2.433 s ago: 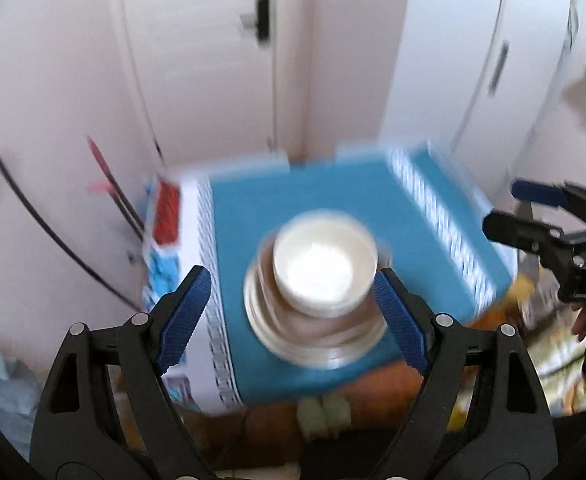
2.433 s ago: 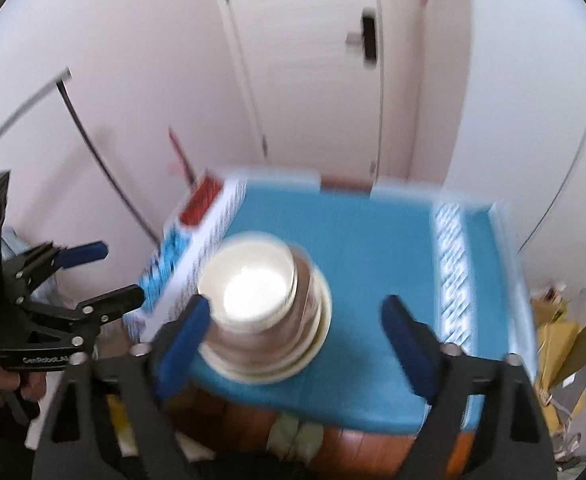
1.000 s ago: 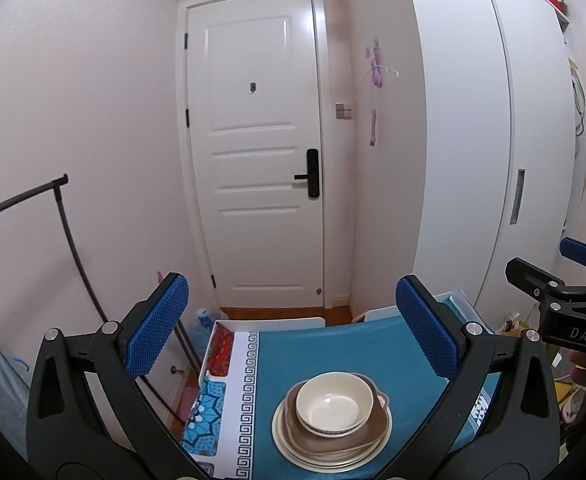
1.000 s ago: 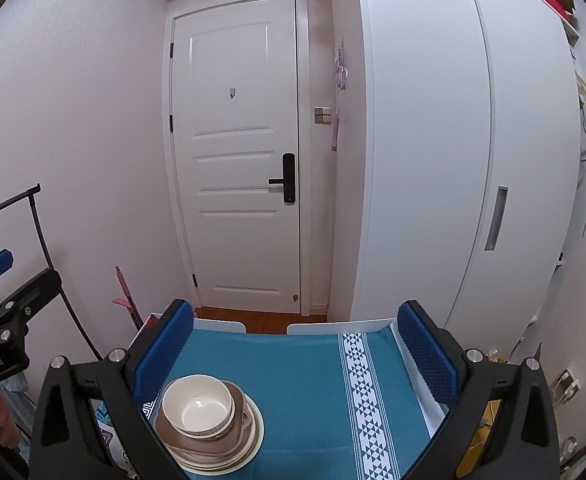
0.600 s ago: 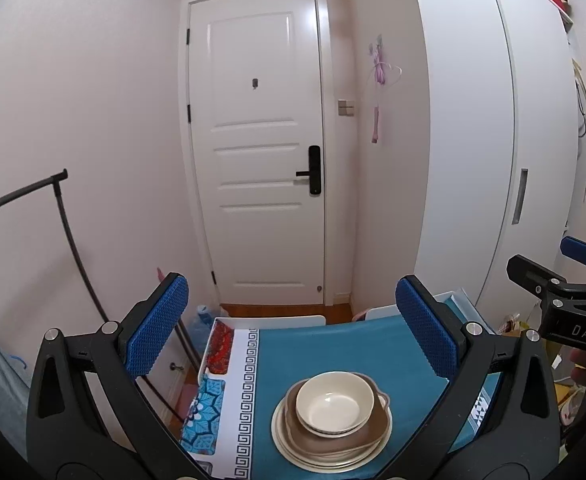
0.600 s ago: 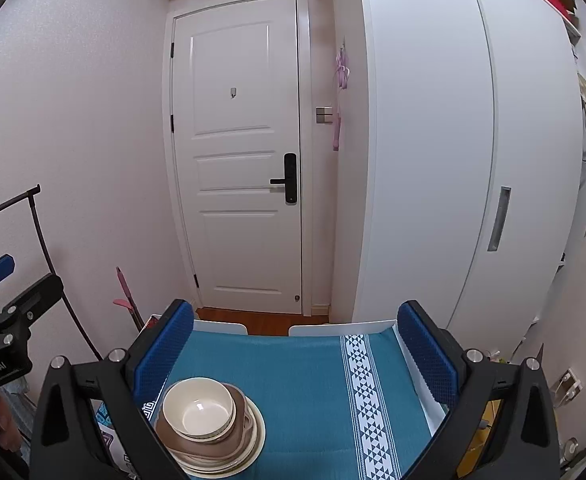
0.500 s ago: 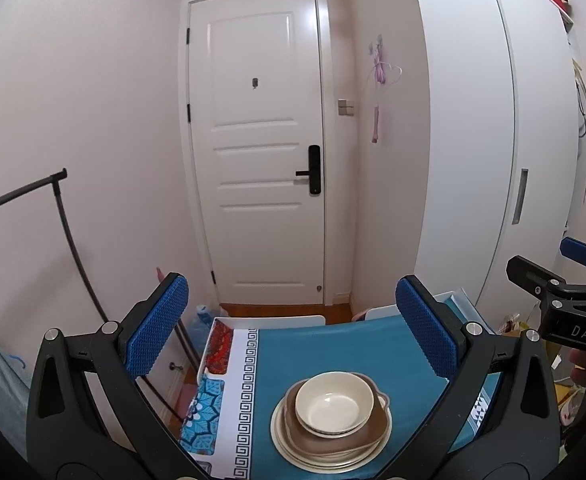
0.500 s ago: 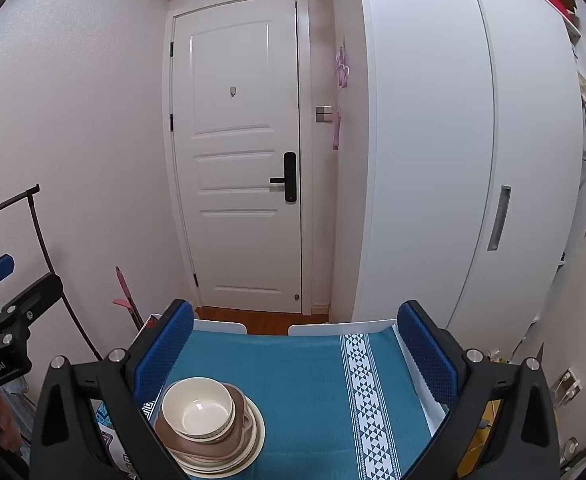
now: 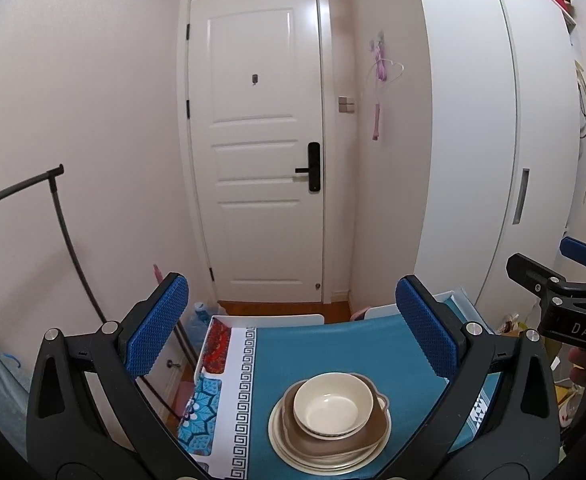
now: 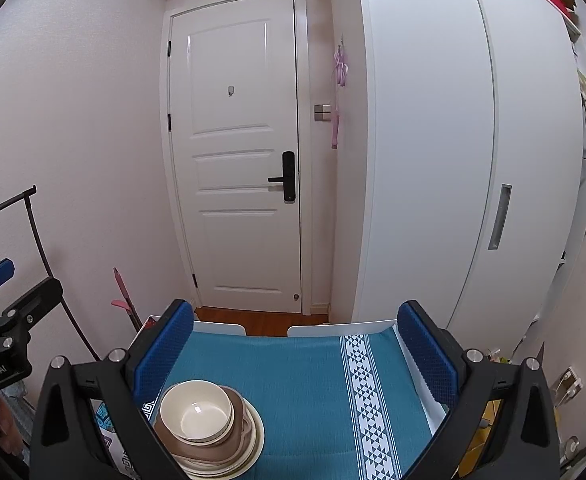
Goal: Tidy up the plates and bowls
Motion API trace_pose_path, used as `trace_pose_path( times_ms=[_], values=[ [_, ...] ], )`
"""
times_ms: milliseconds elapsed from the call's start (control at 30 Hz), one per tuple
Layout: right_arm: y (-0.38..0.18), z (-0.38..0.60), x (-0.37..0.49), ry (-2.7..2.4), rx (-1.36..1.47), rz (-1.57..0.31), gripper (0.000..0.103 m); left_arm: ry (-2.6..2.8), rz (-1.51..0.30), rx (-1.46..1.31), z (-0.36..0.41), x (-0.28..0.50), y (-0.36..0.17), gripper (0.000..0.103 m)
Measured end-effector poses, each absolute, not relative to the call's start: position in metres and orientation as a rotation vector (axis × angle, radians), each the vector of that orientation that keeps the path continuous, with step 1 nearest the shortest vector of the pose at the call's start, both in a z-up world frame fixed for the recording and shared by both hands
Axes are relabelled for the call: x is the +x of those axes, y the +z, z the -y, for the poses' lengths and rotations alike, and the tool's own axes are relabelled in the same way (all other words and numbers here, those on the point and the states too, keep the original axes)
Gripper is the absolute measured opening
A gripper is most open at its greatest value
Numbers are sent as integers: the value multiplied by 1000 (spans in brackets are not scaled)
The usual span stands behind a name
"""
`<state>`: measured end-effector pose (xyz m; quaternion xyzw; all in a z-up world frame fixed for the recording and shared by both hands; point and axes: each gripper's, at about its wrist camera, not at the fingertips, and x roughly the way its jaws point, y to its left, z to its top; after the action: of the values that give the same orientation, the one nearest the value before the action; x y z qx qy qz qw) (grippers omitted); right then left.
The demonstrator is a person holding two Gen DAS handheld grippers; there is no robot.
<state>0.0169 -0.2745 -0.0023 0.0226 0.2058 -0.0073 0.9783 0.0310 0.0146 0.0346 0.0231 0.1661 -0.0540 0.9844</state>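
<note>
Both claws, left claw (image 9: 291,330) & right claw (image 10: 295,354), spread apart w/ nothing held, above stacked bowl (image 9: 333,404) & plates (image 9: 329,450).

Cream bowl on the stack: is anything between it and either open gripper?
Nothing visible. The cream bowl sits topmost on the brown dish and plates, uncovered. The left gripper and right gripper are both open, with only bare blue cloth around the stack.
</note>
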Motion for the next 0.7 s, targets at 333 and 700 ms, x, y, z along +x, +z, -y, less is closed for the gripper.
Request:
trace_pose_path(
  times_ms=[333, 700],
  values=[
    [-4, 276, 25, -12, 48, -418, 102, -95, -335, 38, -16, 39, 31, 103],
    [-6, 276, 31, -9, 49, -427, 102, -91, -335, 33, -15, 52, 30, 103]
  ],
)
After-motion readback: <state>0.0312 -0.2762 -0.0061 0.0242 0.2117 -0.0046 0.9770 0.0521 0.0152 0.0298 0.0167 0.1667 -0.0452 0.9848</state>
